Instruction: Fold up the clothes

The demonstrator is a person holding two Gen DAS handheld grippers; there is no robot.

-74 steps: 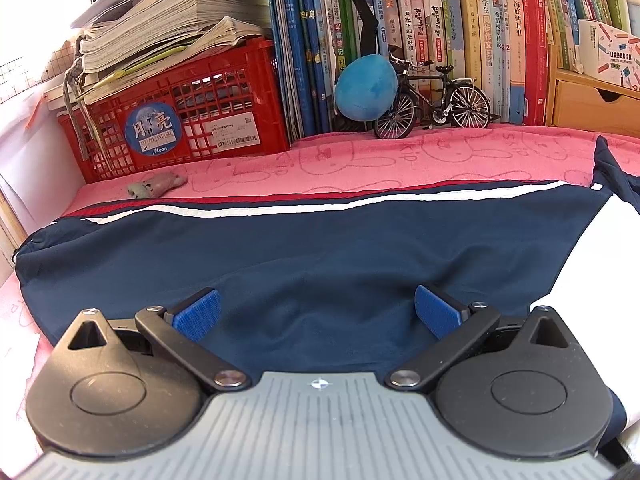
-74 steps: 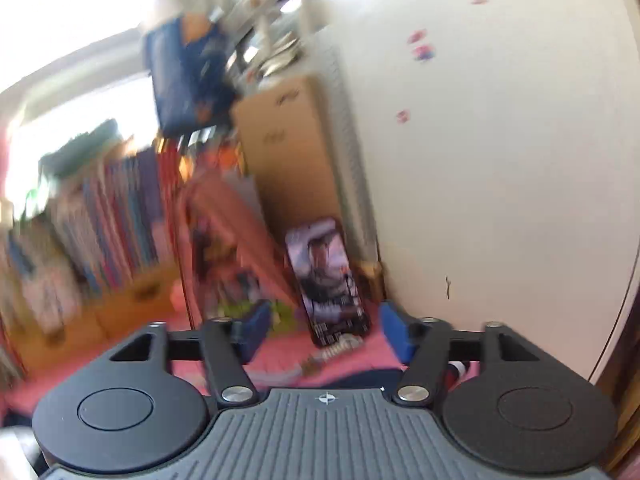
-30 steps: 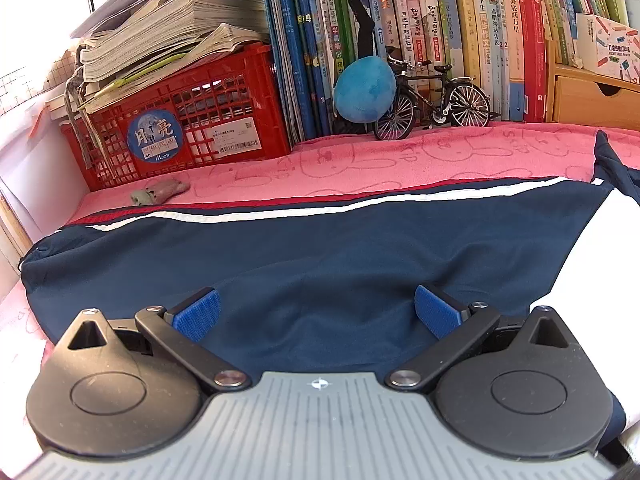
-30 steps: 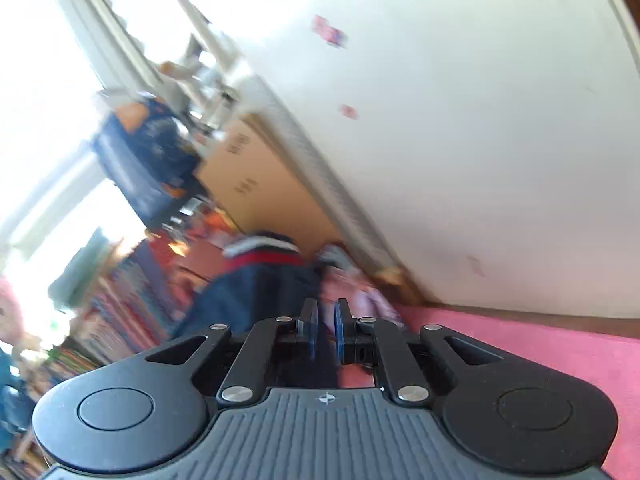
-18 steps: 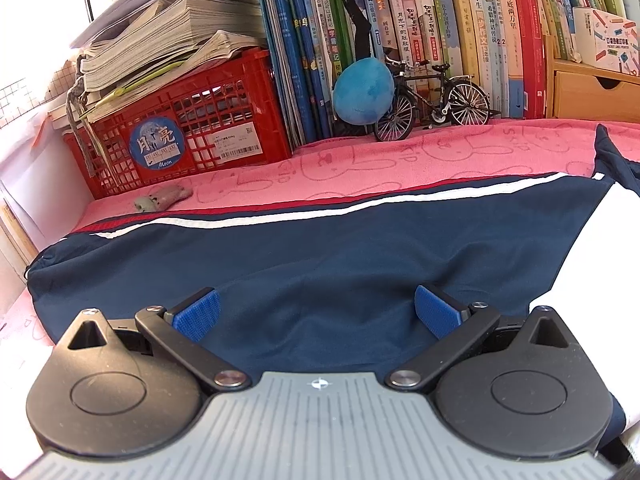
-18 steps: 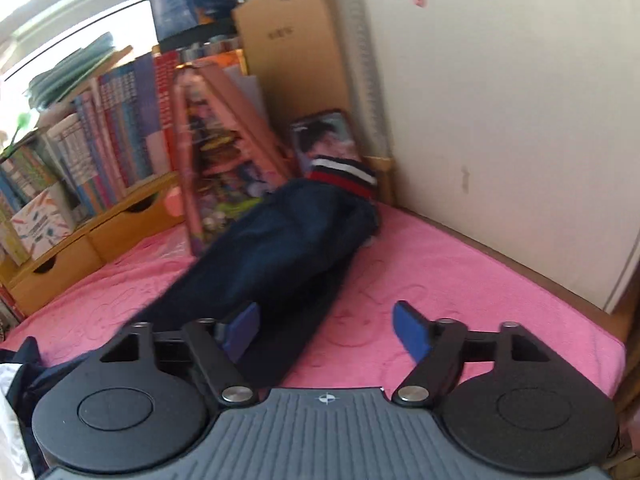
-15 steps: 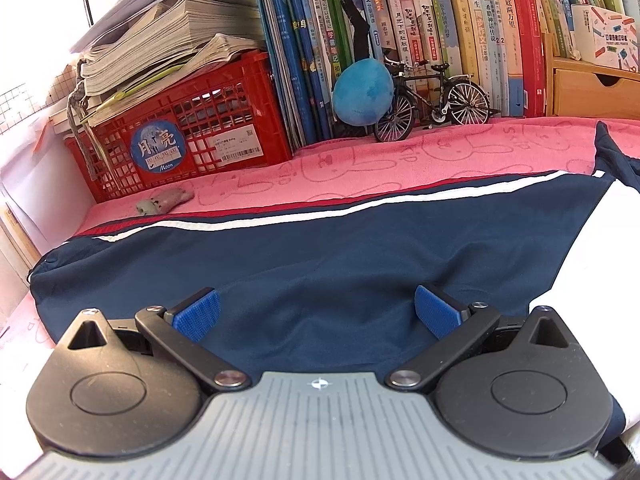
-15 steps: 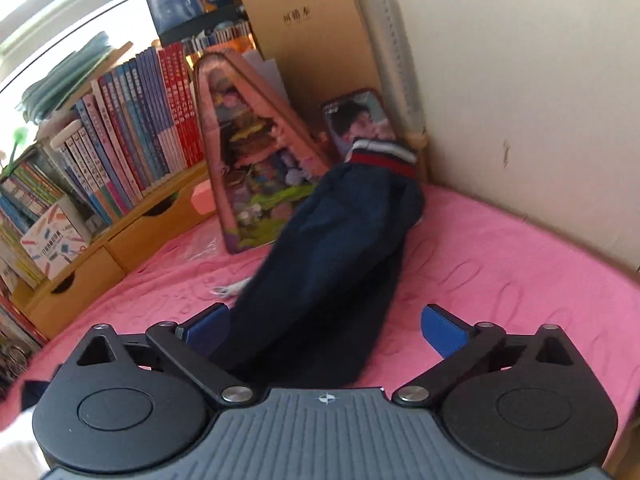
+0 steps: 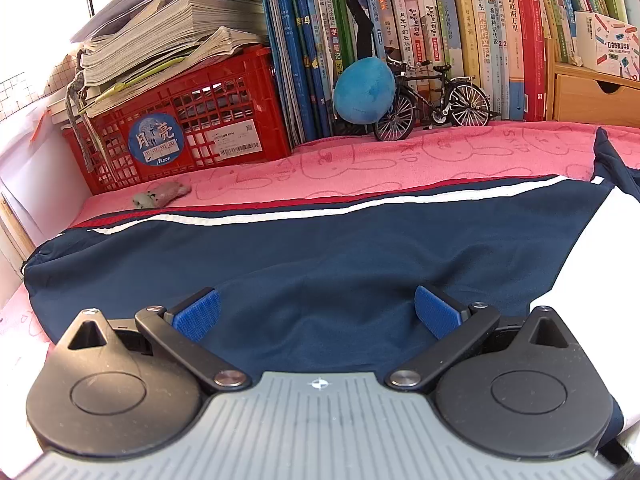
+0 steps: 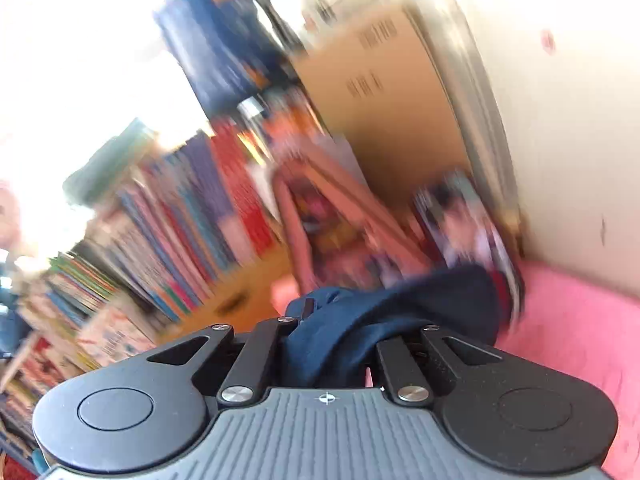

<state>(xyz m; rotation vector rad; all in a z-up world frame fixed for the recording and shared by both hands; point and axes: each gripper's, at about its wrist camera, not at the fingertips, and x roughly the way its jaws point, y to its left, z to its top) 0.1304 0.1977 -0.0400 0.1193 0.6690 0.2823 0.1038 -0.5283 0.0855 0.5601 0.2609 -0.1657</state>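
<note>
A navy jacket (image 9: 320,248) with a white and a red stripe lies spread across the pink towel (image 9: 400,160); a white panel of it (image 9: 600,260) shows at the right. My left gripper (image 9: 316,308) hovers low over the navy cloth, open, with nothing pinched between its blue pads (image 9: 198,314). In the blurred right wrist view, my right gripper (image 10: 340,328) is shut on the jacket's navy sleeve (image 10: 420,300), which bunches over the fingers and hides their tips. The sleeve's striped cuff trails toward the wall above the pink towel (image 10: 568,320).
Behind the jacket stand a red crate (image 9: 192,128) piled with papers, a row of books (image 9: 440,32), a blue plush ball (image 9: 364,90), a model bicycle (image 9: 432,104) and a wooden drawer (image 9: 592,96). A small grey toy (image 9: 160,194) lies by the crate. A cardboard box (image 10: 384,92) stands against the wall.
The right gripper, open around the sleeve half a second ago, has shut on it, lifted and rolled; its view is blurred. The left gripper and the jacket body have stayed put.
</note>
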